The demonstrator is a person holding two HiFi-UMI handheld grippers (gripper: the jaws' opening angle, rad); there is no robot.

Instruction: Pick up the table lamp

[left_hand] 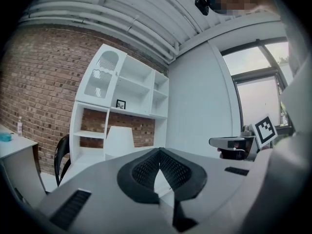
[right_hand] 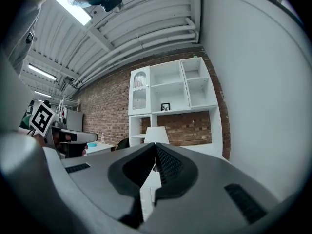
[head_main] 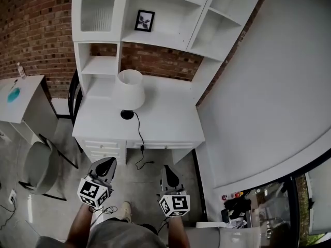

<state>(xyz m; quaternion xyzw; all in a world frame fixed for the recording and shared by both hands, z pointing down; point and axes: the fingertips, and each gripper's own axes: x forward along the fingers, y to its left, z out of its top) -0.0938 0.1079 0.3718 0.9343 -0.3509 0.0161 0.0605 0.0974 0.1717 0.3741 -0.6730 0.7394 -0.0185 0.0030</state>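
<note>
Jaws pressed together on nothing on both the left gripper point(head_main: 107, 163) and right gripper point(head_main: 167, 169), held level side by side above the floor, well short of the white desk point(head_main: 170, 119) where the lamp point(head_main: 129, 90) stands upright by the shelves point(head_main: 170, 14).

counter point(head_main: 170, 112): white | on it: lamp point(head_main: 129, 89), left of middle, black base | cord point(head_main: 138, 128): from base, trails over front edge
</note>
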